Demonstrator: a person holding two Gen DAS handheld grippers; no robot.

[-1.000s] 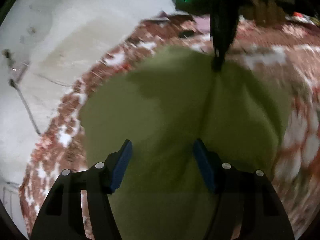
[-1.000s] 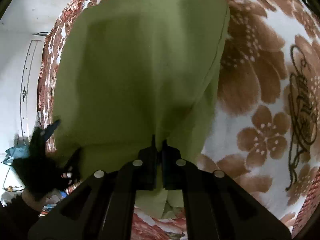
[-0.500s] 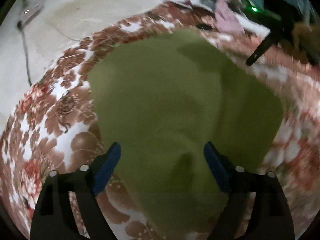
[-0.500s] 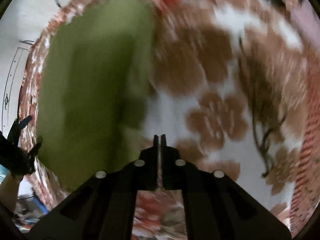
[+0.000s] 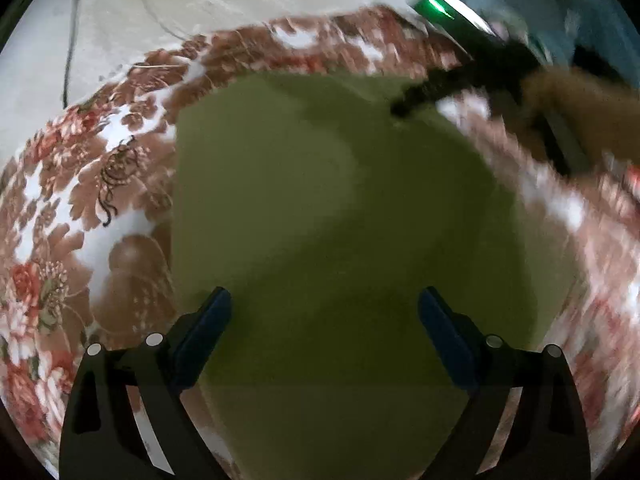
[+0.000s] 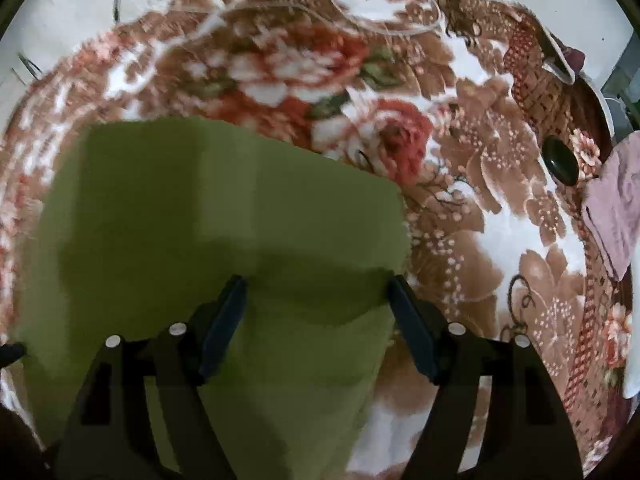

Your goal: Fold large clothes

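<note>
An olive-green garment [image 5: 320, 208] lies folded flat on a brown and white floral blanket [image 5: 92, 200]. My left gripper [image 5: 324, 300] is open and empty, hovering over the garment's near part. My right gripper [image 6: 318, 286] is also open and empty, above the garment [image 6: 208, 208] near its right edge. In the left wrist view the right gripper [image 5: 440, 84] shows blurred at the garment's far right edge, with the holder's hand behind it.
A pale pink cloth [image 6: 616, 208] and a dark round object [image 6: 562, 162] lie on the blanket [image 6: 500, 232] at the far right. A white wall [image 5: 180, 12] with a cable stands beyond the blanket's far edge.
My right gripper let go of the garment's edge, swung away and has opened over the cloth. My left gripper stayed open and moved back over the garment.
</note>
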